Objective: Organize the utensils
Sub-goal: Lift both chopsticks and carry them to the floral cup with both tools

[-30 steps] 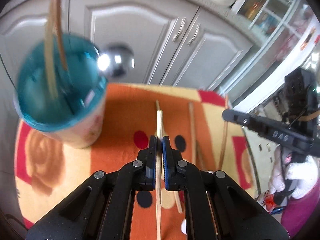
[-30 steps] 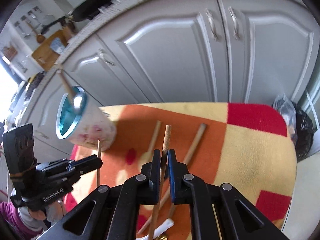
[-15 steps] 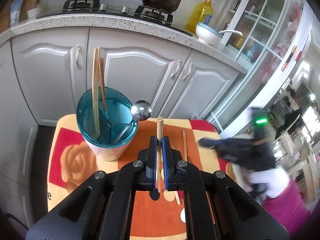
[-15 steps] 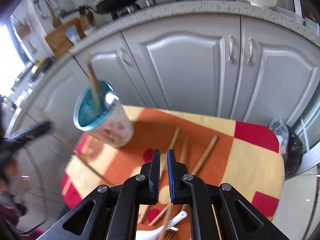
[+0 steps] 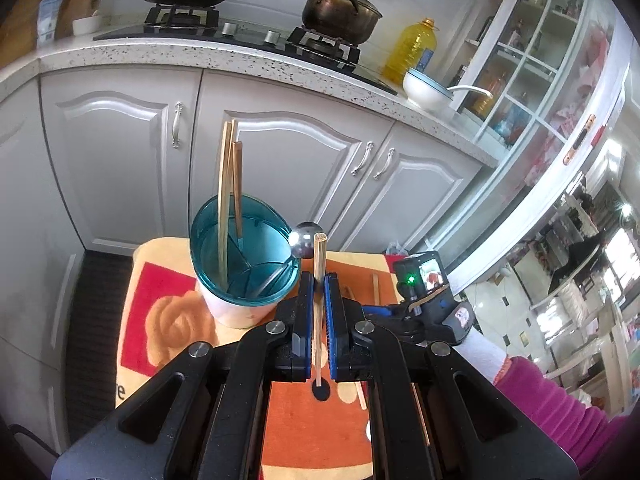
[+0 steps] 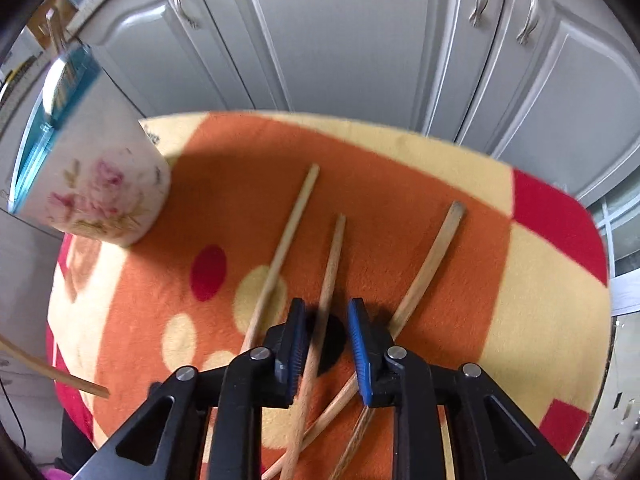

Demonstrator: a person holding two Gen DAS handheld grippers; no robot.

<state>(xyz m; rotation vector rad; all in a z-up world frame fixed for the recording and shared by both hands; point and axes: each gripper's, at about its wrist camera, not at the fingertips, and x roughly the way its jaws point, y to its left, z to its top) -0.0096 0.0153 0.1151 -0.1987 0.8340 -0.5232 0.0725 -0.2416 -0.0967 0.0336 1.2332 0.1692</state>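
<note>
My left gripper [image 5: 319, 284] is shut on a pale wooden chopstick [image 5: 319, 264] and holds it upright above the mat, just right of the teal-rimmed utensil holder [image 5: 240, 296]. The holder has chopsticks [image 5: 228, 184] and a metal ladle [image 5: 305, 239] in it. My right gripper [image 6: 327, 320] is open and low over the mat, its jaws on either side of a chopstick [image 6: 330, 272] that lies there. Two more chopsticks [image 6: 288, 232] [image 6: 432, 264] lie beside it. The holder also shows in the right wrist view [image 6: 92, 176] at the left.
The orange, red and cream mat [image 6: 400, 184] covers a small table in front of white cabinet doors [image 6: 360, 40]. The right gripper's body [image 5: 424, 300] shows in the left wrist view. A stove with a wok and a pot [image 5: 340, 12] is on the counter behind.
My left gripper has lifted its chopstick up and toward the holder. My right gripper let go of its chopstick, opened, and dropped low over the chopsticks on the mat.
</note>
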